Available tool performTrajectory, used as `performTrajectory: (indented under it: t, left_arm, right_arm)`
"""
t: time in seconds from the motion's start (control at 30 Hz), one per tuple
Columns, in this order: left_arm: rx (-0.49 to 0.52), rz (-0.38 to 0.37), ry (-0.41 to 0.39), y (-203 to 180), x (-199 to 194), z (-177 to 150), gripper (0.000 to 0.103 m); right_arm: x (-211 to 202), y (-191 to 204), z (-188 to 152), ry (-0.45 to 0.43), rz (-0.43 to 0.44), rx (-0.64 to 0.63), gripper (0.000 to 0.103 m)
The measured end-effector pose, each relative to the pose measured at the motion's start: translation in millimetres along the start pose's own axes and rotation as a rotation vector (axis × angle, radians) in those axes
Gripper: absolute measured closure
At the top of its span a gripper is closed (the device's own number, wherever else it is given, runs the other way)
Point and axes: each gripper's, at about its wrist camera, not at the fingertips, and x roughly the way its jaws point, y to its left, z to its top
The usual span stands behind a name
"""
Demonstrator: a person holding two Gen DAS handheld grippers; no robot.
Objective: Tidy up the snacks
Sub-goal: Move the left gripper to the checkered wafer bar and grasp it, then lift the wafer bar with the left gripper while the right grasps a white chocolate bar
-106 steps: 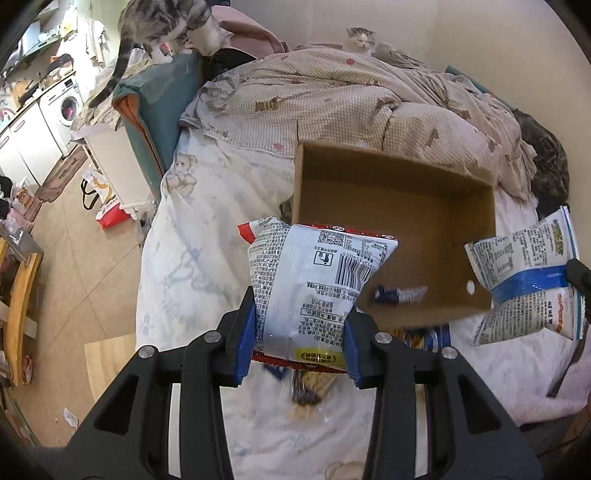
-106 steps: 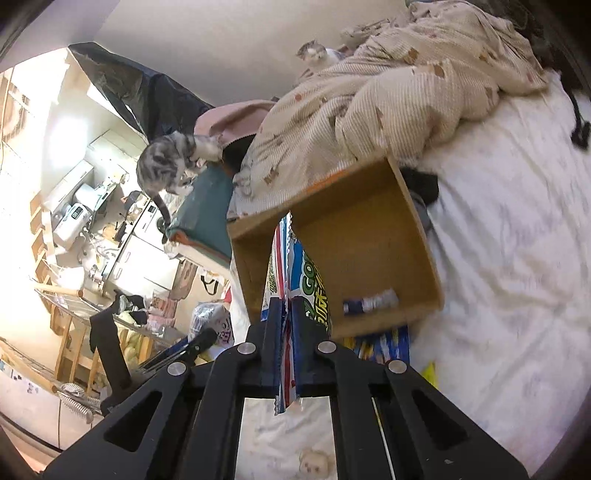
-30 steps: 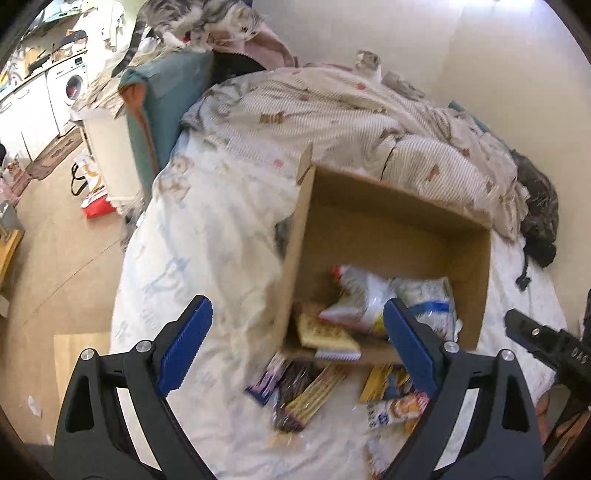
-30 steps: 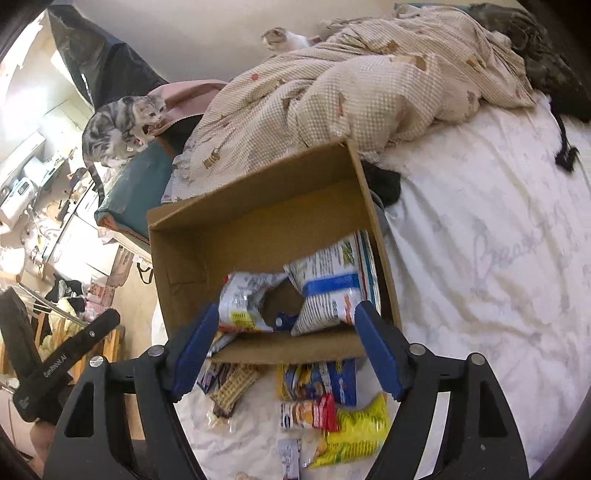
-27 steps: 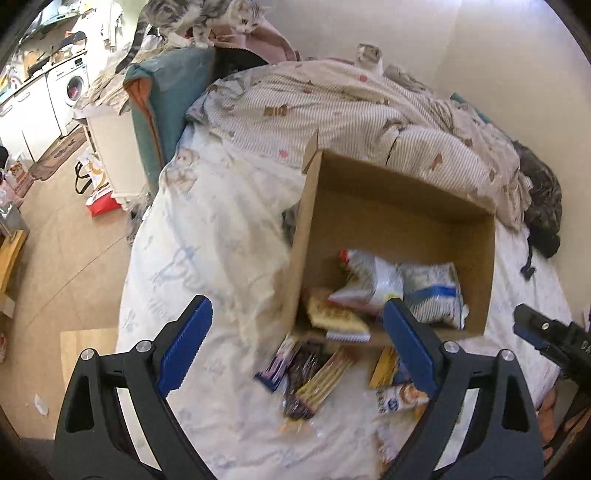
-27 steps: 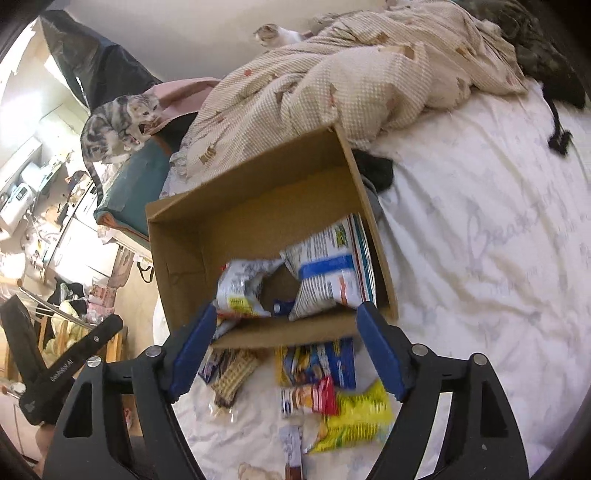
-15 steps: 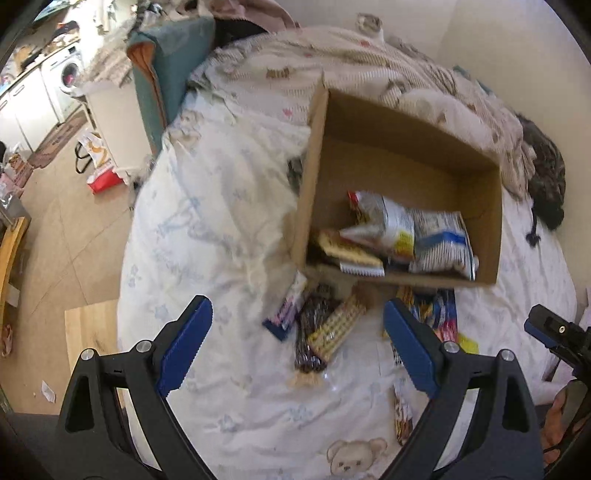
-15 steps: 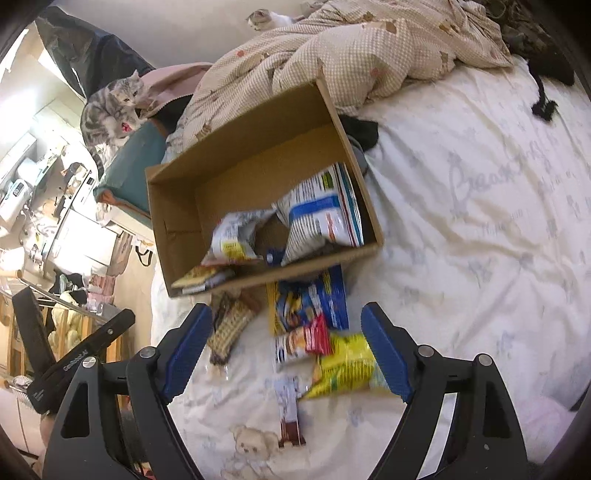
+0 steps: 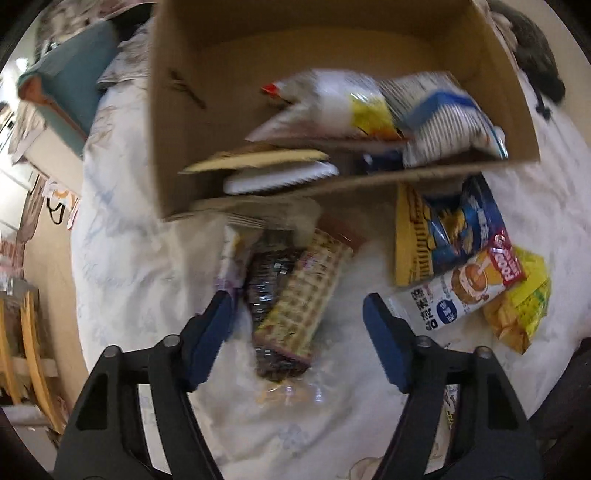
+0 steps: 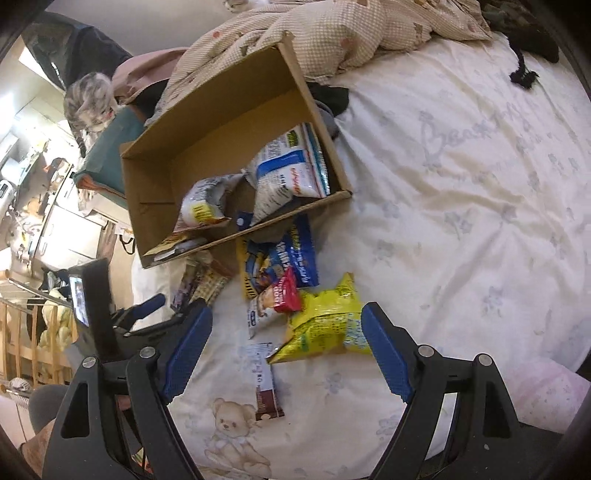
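Observation:
A cardboard box [image 9: 332, 184] lies on the bed with a white-and-yellow bag [image 9: 332, 107] and a white-and-blue bag [image 9: 443, 118] inside. In front of it, a wafer packet [image 9: 303, 291] rests on a dark packet [image 9: 269, 277]. My left gripper [image 9: 299, 332] hangs just over both, its jaws closing with the packets between them, and the pads are not touching. My right gripper [image 10: 286, 347] is open above a yellow bag [image 10: 325, 317]. A blue-and-yellow bag [image 10: 284, 258] and a red-and-white packet [image 10: 273, 299] lie beside it.
A brown bar [image 10: 264, 380] lies on the bear-print sheet near my right gripper. A checked blanket [image 10: 332, 33] is heaped behind the box, and a black cord [image 10: 522, 77] lies at the far right. A cat [image 10: 90, 99] stands on the teal cushion [image 10: 107, 147] at the bed's left edge.
Both bags I held earlier now lie in the box. My left gripper has dropped close to the wafer packet and its jaws have narrowed. My right gripper has shifted over the yellow bag.

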Motion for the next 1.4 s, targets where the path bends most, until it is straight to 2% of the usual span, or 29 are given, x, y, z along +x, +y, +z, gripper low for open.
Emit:
performTrajectory:
  t: [0.17, 0.2, 0.23, 0.27, 0.3, 0.43, 0.63, 0.87, 1.03, 1.17, 1.3, 1.4]
  left_arm:
    - [0.056, 0.019, 0.006, -15.6, 8.5, 3.7, 0.034]
    - [0.064, 0.023, 0.007, -17.5, 10.4, 3.5, 0.041]
    - [0.074, 0.027, 0.011, -18.9, 12.3, 2.5, 0.063]
    - [0.087, 0.035, 0.022, -19.9, 14.1, 0.5, 0.078]
    - [0.097, 0.029, 0.033, -21.0, 14.4, -1.5, 0.080]
    - [0.105, 0.036, 0.006, -24.5, -1.3, -9.5, 0.081]
    - [0.018, -0.019, 0.002, -12.9, -34.5, -28.2, 0.081]
    - [-0.109, -0.061, -0.039, 5.1, -80.6, -51.6, 0.081]
    - [-0.194, -0.057, -0.051, 26.6, -101.2, -64.0, 0.081]
    - [-0.250, -0.068, -0.076, 45.0, -107.4, -67.9, 0.080]
    - [-0.325, -0.081, -0.118, 59.7, -117.0, -68.1, 0.080]
    - [-0.351, -0.102, -0.117, 64.7, -116.0, -65.4, 0.080]
  right_arm:
    - [-1.2, -2.5, -0.2, -0.003, -0.008, -0.006, 0.018]
    - [-0.8, -2.1, -0.6, 0.000, -0.010, -0.010, 0.018]
    - [-0.3, -1.0, -0.9, 0.003, -0.011, -0.012, 0.018]
    - [0.1, -0.7, -1.4, 0.006, -0.011, -0.014, 0.018]
    - [0.6, 0.3, -2.0, 0.008, -0.012, -0.018, 0.018]
    - [1.1, 6.1, -2.6, 0.006, -0.017, -0.039, 0.018]
    - [6.0, 21.7, -6.5, 0.012, -0.015, -0.076, 0.018]
    - [17.1, 39.2, -14.4, 0.043, -0.024, -0.138, 0.018]
    - [19.9, 48.1, -19.3, 0.064, 0.034, -0.152, 0.018]
    - [26.6, 55.9, -23.8, 0.078, 0.013, -0.199, 0.018]
    - [43.1, 63.2, -29.8, 0.157, 0.078, -0.213, 0.018]
    - [67.5, 77.6, -40.5, 0.282, 0.113, -0.280, 0.025]
